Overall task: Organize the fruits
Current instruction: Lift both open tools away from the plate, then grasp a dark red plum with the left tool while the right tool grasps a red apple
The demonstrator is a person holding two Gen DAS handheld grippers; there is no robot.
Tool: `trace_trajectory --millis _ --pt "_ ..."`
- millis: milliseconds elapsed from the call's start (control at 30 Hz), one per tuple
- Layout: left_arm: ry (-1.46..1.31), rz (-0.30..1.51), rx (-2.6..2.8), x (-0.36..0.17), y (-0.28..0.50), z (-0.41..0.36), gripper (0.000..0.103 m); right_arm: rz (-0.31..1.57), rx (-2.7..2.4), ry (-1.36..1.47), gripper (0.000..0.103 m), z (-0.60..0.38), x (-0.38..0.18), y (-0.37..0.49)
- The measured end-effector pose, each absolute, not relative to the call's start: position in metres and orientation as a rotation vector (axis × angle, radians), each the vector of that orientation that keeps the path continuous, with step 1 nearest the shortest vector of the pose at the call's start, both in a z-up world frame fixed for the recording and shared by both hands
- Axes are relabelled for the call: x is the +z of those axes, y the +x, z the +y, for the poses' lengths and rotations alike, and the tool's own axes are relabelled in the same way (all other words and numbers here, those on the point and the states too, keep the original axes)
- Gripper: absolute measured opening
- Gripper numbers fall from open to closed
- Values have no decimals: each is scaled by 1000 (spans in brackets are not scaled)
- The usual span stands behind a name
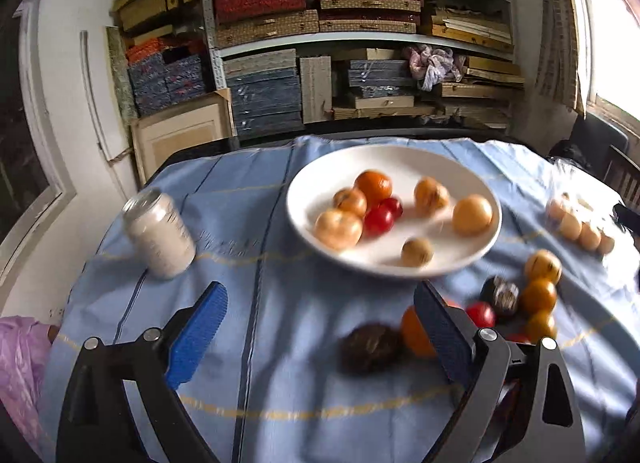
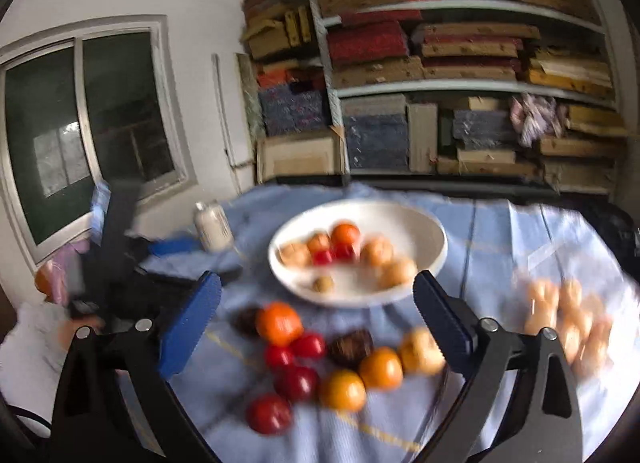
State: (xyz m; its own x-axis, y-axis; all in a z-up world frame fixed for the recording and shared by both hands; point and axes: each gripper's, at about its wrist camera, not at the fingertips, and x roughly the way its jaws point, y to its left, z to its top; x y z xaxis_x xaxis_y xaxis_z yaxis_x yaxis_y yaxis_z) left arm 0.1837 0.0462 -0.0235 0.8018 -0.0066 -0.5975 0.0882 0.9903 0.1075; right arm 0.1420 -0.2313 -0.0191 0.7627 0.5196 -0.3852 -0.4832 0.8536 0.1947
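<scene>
Blue fingers (image 1: 434,327) spread wide, both grippers empty | plate (image 1: 304,199) mid-table | cloth foreground bare

Left gripper (image 1: 320,327) jaws stood wide, nothing between. Right gripper (image 2: 318,317) same, jaws wide, empty, angled down.

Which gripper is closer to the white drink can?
Left. The left gripper has the can just ahead beside its finger; from the right gripper the can stands far back, across the table.
</scene>
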Motion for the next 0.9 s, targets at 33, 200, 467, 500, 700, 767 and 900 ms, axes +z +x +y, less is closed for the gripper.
trace_trajectory --millis 33,200,467,500,700,767,900 --pt "130 638 -42 -30 179 48 95 479 545 73 95 -231 -29 144" --pt "173 660 -26 -51 173 46 95 521 583 63 95 -226 -40 148" --pt "164 687 -49 -59 175 46 95 532 764 -126 95 -184 -45 110" --pt "156 693 -45 -60 176 48 95 533 787 -173 94 -175 -48 104" --pt "98 723 -24 -60 181 61 95 646 817 -199 71 -165 -65 106" --pt "78 730 -19 -60 182 65 95 679 808 -183 66 -167 -68 111" --pt "63 733 -12 -58 182 69 95 722 803 -155 62 -170 -73 118"
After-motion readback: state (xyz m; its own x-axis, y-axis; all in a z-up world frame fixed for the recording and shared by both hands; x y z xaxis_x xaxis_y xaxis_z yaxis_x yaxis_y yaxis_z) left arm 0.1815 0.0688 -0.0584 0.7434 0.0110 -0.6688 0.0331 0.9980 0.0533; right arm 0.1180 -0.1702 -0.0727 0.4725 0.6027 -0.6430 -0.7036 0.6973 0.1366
